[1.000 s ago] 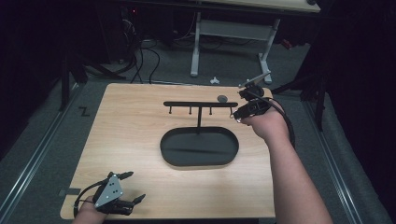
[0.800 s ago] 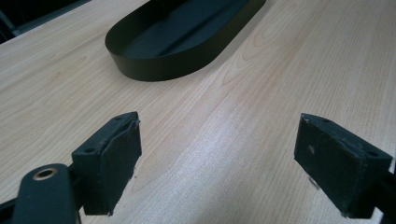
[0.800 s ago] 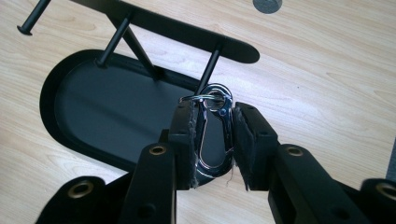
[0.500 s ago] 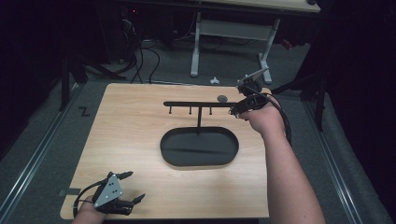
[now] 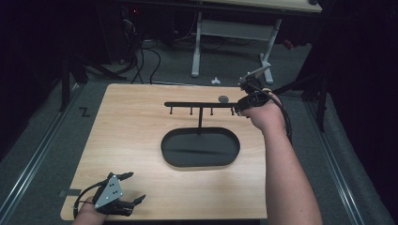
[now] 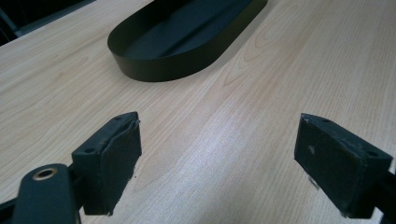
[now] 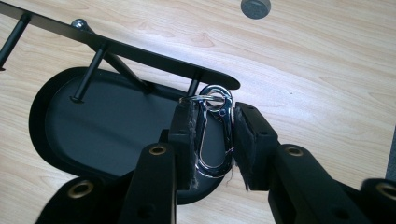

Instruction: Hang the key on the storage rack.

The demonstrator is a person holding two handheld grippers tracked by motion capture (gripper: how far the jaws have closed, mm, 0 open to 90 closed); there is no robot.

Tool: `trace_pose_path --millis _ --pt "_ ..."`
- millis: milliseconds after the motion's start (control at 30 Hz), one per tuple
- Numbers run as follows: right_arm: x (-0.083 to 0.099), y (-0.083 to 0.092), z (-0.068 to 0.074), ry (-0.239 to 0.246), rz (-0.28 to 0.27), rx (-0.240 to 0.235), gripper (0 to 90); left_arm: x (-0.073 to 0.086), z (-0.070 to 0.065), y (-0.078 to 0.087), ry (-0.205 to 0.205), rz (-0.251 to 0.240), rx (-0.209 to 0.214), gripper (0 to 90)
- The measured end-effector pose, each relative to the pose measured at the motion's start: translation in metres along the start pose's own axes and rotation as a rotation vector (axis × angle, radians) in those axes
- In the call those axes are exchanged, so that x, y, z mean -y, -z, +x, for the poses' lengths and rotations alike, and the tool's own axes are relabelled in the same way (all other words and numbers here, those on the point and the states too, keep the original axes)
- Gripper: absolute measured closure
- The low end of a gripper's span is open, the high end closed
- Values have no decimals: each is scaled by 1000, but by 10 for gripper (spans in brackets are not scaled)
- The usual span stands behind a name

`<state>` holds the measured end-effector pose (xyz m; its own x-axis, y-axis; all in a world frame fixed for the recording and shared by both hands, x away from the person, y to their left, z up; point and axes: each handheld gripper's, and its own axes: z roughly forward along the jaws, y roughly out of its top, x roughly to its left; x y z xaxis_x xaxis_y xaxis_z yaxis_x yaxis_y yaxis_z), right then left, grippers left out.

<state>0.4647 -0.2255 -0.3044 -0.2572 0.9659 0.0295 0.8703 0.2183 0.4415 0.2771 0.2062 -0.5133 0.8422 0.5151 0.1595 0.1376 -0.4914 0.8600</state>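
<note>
No readable text, label or number anywhere.

Table (image 5: 141, 140) lit bright from above, surroundings v. dark; glare on carabiner (image 7: 212, 135); near claw parts blurry.

Silver metal carabiner clip (image 7: 214, 135): lower curve hidden behind right gripper (image 7: 214, 140) pads. Black oval metal tray (image 6: 187, 39): far end cut off by top edge, left gripper view.

One carabiner (image 7: 214, 135); one hook rack (image 5: 201, 104); one oval tray (image 5: 200, 148); two hand-held grippers; one grey disc (image 5: 224, 99).
</note>
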Motion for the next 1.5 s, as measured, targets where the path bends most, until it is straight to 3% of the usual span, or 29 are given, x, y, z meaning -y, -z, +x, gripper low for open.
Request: trace_pose_path --millis 667,1500 --pt "10 -17 -10 -40 8 -22 691 0 -1 -1 -4 4 4 153" --pt "18 -11 -8 -36 -3 -2 643 0 -2 -1 -6 4 5 153"
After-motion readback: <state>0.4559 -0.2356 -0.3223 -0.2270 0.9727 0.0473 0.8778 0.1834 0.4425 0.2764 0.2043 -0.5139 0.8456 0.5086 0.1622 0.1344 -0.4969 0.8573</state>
